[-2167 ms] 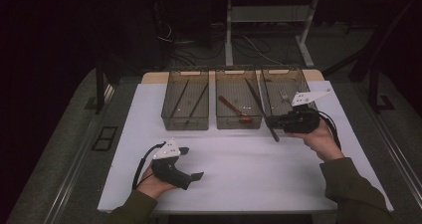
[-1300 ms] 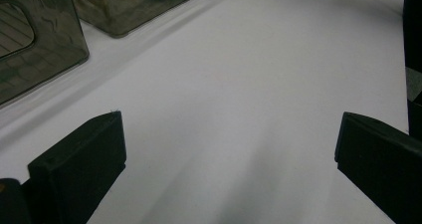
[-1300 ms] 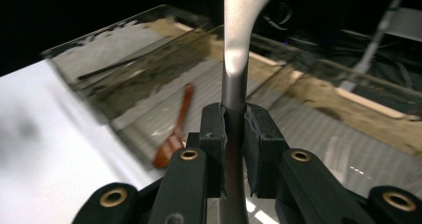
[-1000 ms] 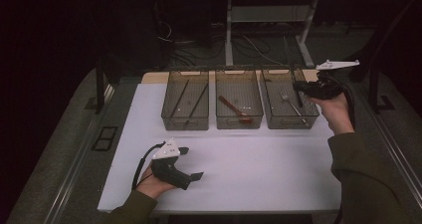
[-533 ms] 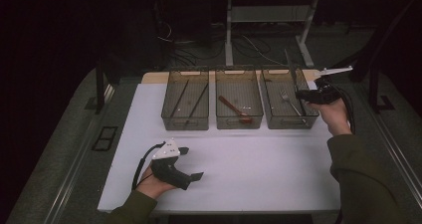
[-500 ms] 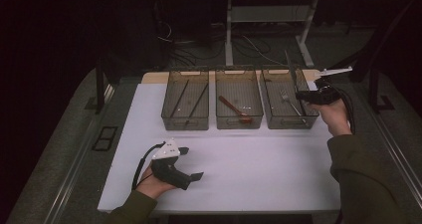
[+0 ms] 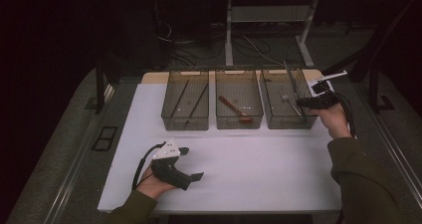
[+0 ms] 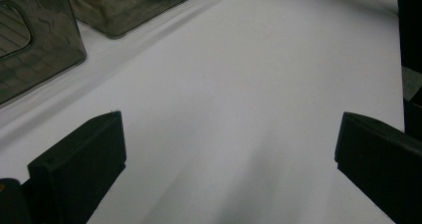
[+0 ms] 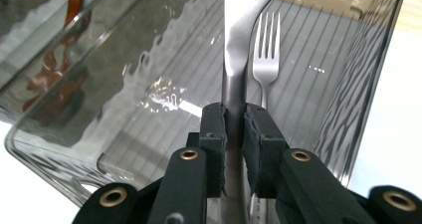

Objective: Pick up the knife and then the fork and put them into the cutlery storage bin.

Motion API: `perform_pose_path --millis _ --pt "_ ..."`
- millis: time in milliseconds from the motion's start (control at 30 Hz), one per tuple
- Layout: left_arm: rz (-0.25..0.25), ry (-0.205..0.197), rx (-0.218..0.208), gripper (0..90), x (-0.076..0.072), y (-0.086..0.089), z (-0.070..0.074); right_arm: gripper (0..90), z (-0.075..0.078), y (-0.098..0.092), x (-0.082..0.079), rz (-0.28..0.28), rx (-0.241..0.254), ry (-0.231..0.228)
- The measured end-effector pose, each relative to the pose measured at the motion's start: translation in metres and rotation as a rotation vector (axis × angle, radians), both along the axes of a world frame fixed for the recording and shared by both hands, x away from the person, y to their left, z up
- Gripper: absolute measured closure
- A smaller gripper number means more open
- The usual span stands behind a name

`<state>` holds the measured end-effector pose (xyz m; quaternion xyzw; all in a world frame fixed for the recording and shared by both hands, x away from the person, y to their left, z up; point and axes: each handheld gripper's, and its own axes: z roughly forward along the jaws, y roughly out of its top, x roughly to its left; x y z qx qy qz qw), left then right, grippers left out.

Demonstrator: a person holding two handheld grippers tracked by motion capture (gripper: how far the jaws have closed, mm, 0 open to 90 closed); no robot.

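Three smoky bins sit in a row on the white table (image 7: 259,164) — the right claw (image 9: 234,134) is clamped on a silver knife (image 9: 239,40) over the right-hand bin (image 7: 286,122), above a fork (image 9: 265,50); the left claw (image 8: 224,154) rests on the table, jaws apart

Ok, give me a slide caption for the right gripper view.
Right gripper shut on a table knife, held over the clear bin with a fork lying inside.

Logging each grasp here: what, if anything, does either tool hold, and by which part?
The right tool is shut on a table knife, pinching its handle. The left tool stands open, holding nothing.
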<state>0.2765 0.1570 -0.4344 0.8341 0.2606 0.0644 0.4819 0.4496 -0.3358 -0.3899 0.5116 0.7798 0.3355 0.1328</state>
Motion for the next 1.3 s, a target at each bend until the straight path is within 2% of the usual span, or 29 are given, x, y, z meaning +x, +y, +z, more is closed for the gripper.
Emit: perform_pose_path --millis 333,400,567,867,967,1100,1300 --pt "-0.001 0.002 0.0 0.0 0.0 0.0 0.0 78.2 -0.002 0.006 0.001 0.002 -0.051 0.025" --pt "-0.002 0.002 0.0 0.0 0.0 0.0 0.0 78.7 -0.001 0.005 0.001 0.006 -0.015 0.027" --pt "-0.002 0.001 0.001 0.0 0.0 0.0 0.0 74.8 0.004 0.003 -0.001 0.005 0.005 0.004" --pt "0.0 0.002 0.004 0.0 0.0 0.0 0.0 53.5 0.013 -0.004 -0.008 0.01 0.076 -0.047" --pt "0.0 0.0 0.003 0.0 0.0 -0.001 0.0 47.6 0.019 -0.004 -0.013 0.022 0.098 -0.069" --pt "0.0 0.0 0.004 0.0 0.0 -0.001 0.0 42.2 0.025 -0.002 -0.02 0.064 0.119 -0.1" --pt "0.001 -0.002 0.006 0.0 0.0 -0.001 0.0 37.2 0.029 0.007 -0.034 0.109 0.118 -0.153"
